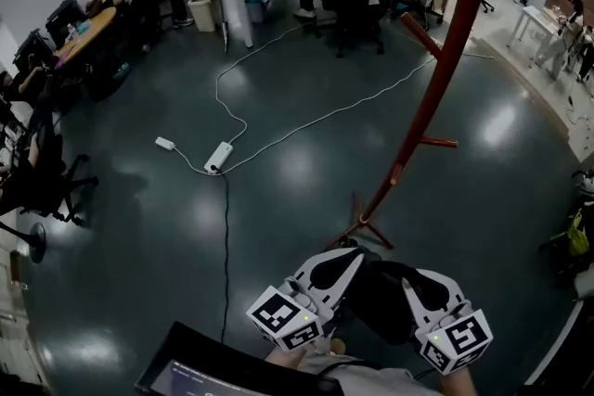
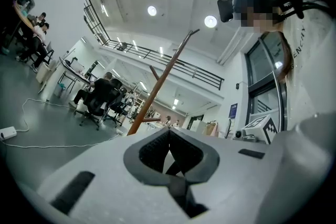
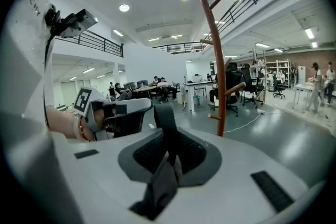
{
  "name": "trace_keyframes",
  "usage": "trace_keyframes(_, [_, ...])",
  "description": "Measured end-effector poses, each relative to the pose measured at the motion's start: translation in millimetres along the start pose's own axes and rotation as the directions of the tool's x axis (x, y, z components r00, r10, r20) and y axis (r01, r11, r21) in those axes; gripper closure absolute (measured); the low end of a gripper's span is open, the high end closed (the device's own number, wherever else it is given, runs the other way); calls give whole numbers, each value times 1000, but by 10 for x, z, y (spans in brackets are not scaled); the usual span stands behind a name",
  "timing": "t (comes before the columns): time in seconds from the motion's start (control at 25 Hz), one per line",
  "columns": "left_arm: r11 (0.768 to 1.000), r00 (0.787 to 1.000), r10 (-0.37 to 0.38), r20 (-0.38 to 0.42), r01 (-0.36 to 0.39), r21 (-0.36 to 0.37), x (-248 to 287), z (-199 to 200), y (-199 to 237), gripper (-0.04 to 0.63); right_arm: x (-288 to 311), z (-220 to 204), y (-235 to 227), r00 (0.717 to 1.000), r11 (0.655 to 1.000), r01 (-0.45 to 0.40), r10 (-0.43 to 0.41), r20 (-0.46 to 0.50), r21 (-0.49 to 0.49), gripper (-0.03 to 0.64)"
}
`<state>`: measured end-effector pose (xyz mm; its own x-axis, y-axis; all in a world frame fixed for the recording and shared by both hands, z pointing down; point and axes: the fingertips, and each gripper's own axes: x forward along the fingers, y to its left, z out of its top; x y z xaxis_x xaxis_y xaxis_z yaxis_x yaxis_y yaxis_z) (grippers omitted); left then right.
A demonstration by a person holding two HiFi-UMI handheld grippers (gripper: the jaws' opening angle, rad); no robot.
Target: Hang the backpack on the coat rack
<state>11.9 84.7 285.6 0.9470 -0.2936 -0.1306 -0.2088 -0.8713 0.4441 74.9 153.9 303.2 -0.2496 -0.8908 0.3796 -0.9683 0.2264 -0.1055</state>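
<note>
Black backpack (image 1: pixel 376 297), straps (image 3: pixel 164 128) pinched in narrowed left hand-held gripper (image 2: pixel 169 152) and right hand-held gripper (image 3: pixel 168 149); probably best raised level over a coat rack (image 1: pixel 436 79) peg (image 1: pixel 419 34).

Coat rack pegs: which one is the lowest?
The short stub on the left of the coat rack in the right gripper view, nearest the bottom; every other peg sits higher up.

Just ahead of the right gripper (image 1: pixel 429 281) stands the coat rack (image 1: pixel 436 79), pegs (image 1: pixel 436 142) jutting sideways, with open floor (image 1: pixel 278 227) around it. The backpack (image 1: pixel 380 292) fills the gap to the left gripper (image 1: pixel 332 269); cables (image 1: pixel 316 121) lie farther left.
</note>
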Motion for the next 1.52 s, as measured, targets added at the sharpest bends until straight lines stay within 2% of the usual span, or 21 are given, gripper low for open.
trace_keyframes(0.2, [1000, 1000, -16, -4, 16, -10, 330, 225, 369, 586, 472, 213, -181, 1000, 1000, -7, 6, -24, -16, 566])
trace_keyframes(0.44, [999, 1000, -30, -2, 30, -16, 618, 209, 722, 586, 918, 380, -506, 1000, 1000, 27, -27, -6, -12, 566])
trace_keyframes(0.76, [999, 1000, 25, 3, -25, -38, 913, 128, 1075, 586, 1270, 466, -843, 1000, 999, 20, -19, -5, 27, 566])
trace_keyframes(0.92, [995, 997, 68, 19, -67, -74, 1047, 7, 1199, 586, 1434, 443, -993, 1000, 999, -2, 3, -18, 42, 566])
trace_keyframes(1.24, [981, 994, 101, 44, -92, -170, 1205, -182, 1331, 586, 1723, 280, -1275, 997, 995, -23, 30, -70, 98, 566])
trace_keyframes(1.36, [979, 991, 127, 41, -118, -169, 1220, -282, 1424, 586, 1754, 239, -1396, 995, 993, -24, 34, -90, 113, 566])
trace_keyframes(1.52, [976, 987, 154, 54, -144, -164, 1263, -357, 1535, 586, 1795, 172, -1551, 994, 996, -34, 43, -103, 83, 566])
